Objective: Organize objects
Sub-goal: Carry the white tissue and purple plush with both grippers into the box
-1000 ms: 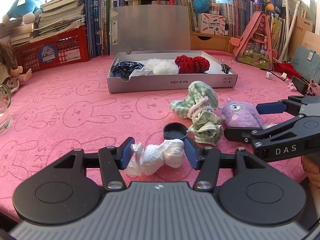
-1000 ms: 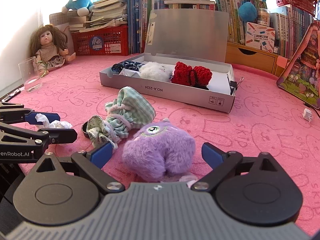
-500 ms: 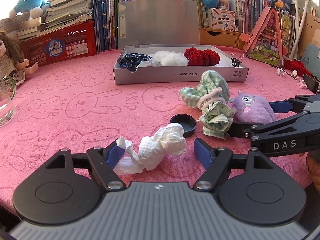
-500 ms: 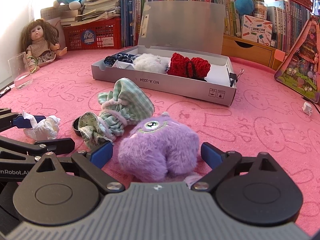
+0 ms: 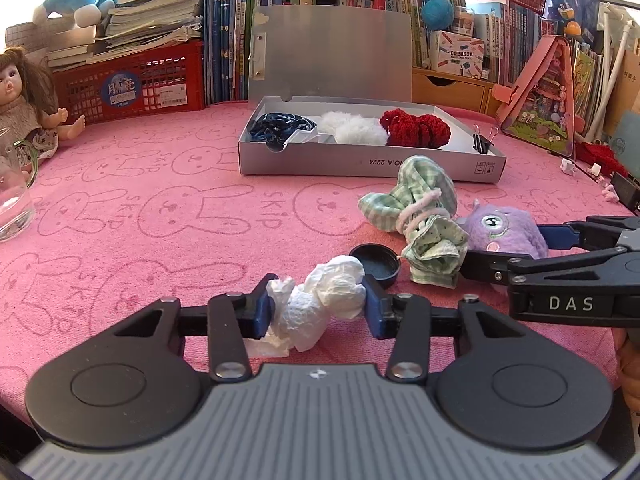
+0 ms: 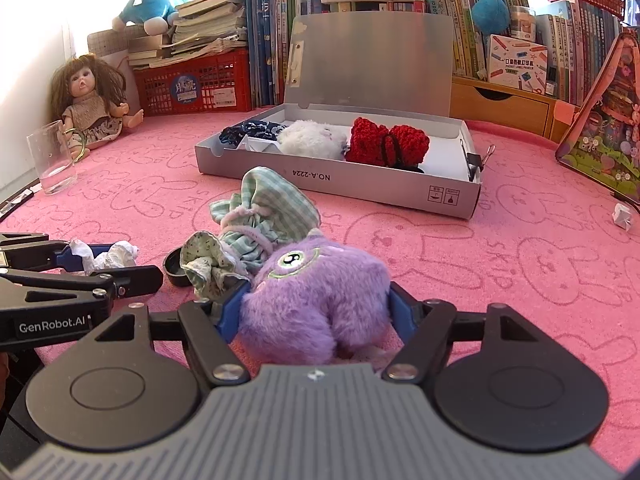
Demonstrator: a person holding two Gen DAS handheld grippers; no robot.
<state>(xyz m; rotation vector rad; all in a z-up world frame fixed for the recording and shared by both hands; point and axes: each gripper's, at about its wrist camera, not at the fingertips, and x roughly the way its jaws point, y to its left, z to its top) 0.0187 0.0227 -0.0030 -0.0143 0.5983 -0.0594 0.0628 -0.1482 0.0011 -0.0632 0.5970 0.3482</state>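
Fingers (image 5: 262, 312) of the left gripper (image 5: 316, 308) are closing on a crumpled white tissue (image 5: 320, 304), both blue pads pressed against it just above the pink tabletop (image 5: 160, 216). Right gripper (image 6: 316, 312) fingers (image 6: 230, 312) are closing too, squeezing the purple plush toy (image 6: 316, 292) between the 2 pads (fur bulges past them). Behind lies the open grey box (image 6: 360, 190).
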